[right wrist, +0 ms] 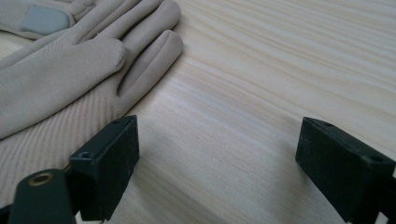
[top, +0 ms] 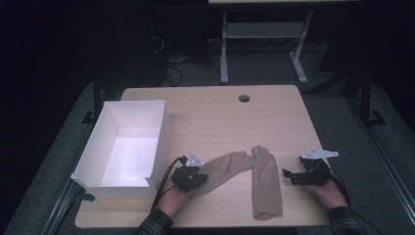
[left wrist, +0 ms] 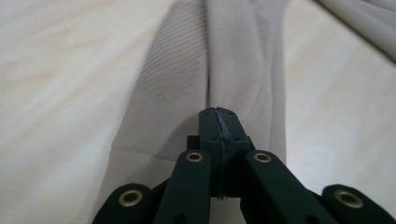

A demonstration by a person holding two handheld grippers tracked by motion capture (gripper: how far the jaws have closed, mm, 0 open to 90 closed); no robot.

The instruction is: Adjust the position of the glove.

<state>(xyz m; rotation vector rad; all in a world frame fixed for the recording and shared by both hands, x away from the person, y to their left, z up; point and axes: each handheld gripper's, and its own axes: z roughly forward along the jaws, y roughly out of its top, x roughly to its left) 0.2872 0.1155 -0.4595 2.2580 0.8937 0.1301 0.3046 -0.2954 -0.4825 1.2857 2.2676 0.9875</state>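
Two beige gloves lie on the wooden table (top: 215, 117). The left glove (top: 230, 164) (left wrist: 187, 70) lies slanted, its fingers toward the other glove. My left gripper (top: 195, 177) (left wrist: 218, 114) is at its cuff end, jaws shut, and a fold of the fabric runs up from the tips. The right glove (top: 266, 186) (right wrist: 56, 79) lies lengthwise with its fingers away from me. My right gripper (top: 288, 175) (right wrist: 215, 163) rests just right of it with its jaws wide open over bare wood and nothing between them.
A white open box (top: 105, 147) stands at the table's left edge, close to my left hand. A round cable hole (top: 243, 98) is near the far edge. Beyond the table stands a desk frame (top: 264, 44) on dark floor.
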